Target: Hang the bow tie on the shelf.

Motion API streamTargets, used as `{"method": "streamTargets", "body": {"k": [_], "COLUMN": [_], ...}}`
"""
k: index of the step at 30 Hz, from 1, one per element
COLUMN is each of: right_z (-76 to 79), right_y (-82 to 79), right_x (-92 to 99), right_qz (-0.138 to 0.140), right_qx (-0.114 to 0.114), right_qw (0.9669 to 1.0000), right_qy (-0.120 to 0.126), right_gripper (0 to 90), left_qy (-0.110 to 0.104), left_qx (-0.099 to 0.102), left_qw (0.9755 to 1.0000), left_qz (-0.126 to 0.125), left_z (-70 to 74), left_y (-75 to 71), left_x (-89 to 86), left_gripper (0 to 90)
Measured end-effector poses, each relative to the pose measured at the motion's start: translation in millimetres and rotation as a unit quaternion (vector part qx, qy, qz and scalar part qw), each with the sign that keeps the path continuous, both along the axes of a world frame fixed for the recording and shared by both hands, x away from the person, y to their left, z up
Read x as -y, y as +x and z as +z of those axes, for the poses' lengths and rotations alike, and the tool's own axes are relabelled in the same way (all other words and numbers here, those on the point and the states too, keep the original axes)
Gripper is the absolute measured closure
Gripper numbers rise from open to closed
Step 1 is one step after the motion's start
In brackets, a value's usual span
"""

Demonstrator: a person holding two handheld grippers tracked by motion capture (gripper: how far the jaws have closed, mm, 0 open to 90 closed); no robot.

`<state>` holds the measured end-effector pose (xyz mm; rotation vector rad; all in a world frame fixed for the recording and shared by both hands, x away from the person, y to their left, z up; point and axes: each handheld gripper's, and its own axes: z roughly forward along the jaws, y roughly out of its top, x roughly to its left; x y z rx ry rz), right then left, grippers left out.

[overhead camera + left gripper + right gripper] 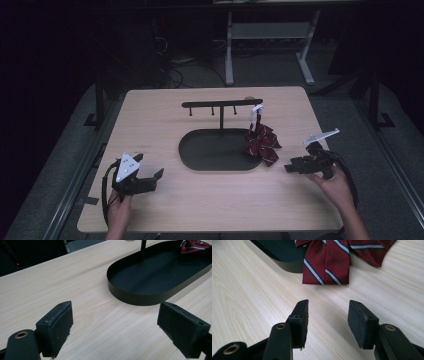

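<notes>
A light wooden table carries a black oval metal tray with a T-shaped hanger stand rising from it. A dark red striped bow tie hangs from the stand's right end by a white strap, draping over the tray's right rim onto the table. The left gripper rests near the front left with jaws apart, and the right gripper, also parted, points at the bow tie from just beside it.

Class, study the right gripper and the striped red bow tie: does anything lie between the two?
Nothing visible does. In the right gripper view, bare wooden table separates the open right gripper from the bow tie, whose tails drape over the black tray's rim onto the wood.
</notes>
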<state>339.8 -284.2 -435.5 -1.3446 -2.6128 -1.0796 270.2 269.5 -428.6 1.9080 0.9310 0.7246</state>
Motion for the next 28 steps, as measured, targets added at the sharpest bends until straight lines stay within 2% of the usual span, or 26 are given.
{"method": "streamTargets", "body": {"k": [9,20,24,28], "right_z": [-3.8,-1.7,-4.4,-4.9], "right_y": [-6.4,-19.1,-22.3,-25.2], "right_x": [3.7,3.6,4.4,6.2], "right_qz": [-0.002,0.0,0.0,-0.002], "right_qx": [0.001,0.014,0.009,0.015], "right_qw": [1.0,0.9999,0.9999,0.9998], "right_qy": [0.003,0.009,0.01,0.009], "right_gripper": [50.3,49.0,47.6,45.6], "left_qy": [0.0,-0.003,-0.004,-0.003], "left_qx": [0.002,0.001,0.002,0.004], "left_qw": [1.0,1.0,1.0,1.0], "left_qz": [-0.003,-0.001,-0.001,-0.003], "left_z": [0.2,1.1,1.6,1.7], "left_y": [-0.6,-2.1,-3.0,-2.5], "left_x": [0.2,-0.9,-1.3,-0.4], "left_gripper": [12.9,12.9,13.0,12.9]}}
